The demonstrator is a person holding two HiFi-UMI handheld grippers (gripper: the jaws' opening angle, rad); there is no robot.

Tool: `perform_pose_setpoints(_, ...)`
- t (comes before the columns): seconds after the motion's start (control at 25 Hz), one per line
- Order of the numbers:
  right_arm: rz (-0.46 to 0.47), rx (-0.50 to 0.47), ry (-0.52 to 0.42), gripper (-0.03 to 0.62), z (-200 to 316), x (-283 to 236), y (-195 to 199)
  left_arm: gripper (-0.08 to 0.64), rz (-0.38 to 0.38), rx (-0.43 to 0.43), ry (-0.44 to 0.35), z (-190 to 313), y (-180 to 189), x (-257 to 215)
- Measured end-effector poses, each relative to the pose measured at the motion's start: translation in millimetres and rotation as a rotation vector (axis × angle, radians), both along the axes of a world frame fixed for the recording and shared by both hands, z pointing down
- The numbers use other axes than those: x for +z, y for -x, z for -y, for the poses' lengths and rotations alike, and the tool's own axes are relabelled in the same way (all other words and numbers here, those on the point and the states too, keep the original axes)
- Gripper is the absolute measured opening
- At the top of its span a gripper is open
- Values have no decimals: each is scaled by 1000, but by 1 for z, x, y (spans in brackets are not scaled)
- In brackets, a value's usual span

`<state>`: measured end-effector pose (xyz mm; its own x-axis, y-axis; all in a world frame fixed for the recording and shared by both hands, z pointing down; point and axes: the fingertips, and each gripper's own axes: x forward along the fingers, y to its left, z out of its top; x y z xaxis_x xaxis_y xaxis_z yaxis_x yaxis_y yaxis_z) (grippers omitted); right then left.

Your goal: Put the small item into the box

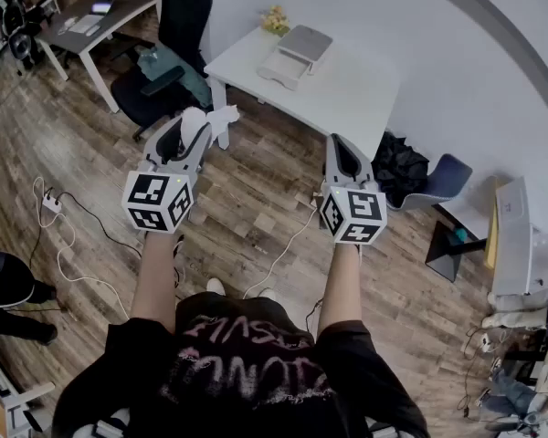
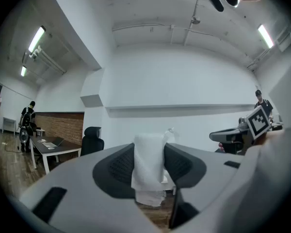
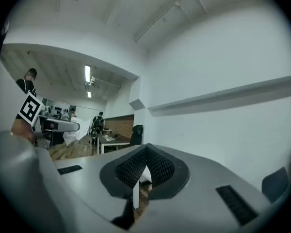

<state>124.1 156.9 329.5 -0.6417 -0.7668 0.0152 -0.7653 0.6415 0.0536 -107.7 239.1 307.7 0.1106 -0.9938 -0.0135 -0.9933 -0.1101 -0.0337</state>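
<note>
My left gripper is shut on a small white folded paper item, held in the air over the wooden floor. In the left gripper view the white item fills the gap between the dark pads, with its lower end hanging below them. The right gripper is level with it to the right; its jaws meet and hold nothing. A white box with a grey lid sits on the white table ahead of both grippers.
Black office chairs stand left of the table, near a dark desk with a laptop. Cables and a power strip lie on the floor at left. A black bag and a blue chair are at the right.
</note>
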Motion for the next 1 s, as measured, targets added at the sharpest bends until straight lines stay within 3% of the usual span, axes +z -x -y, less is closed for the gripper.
perform_pose_setpoints(0.64, -3, 10, -32, 5, -6, -7, 12, 177, 35, -14, -11, -9, 26, -5)
perform_pose_setpoints(1.0, -17, 47, -36, 5, -17, -5, 25, 176, 29, 19, -8, -13, 42, 1)
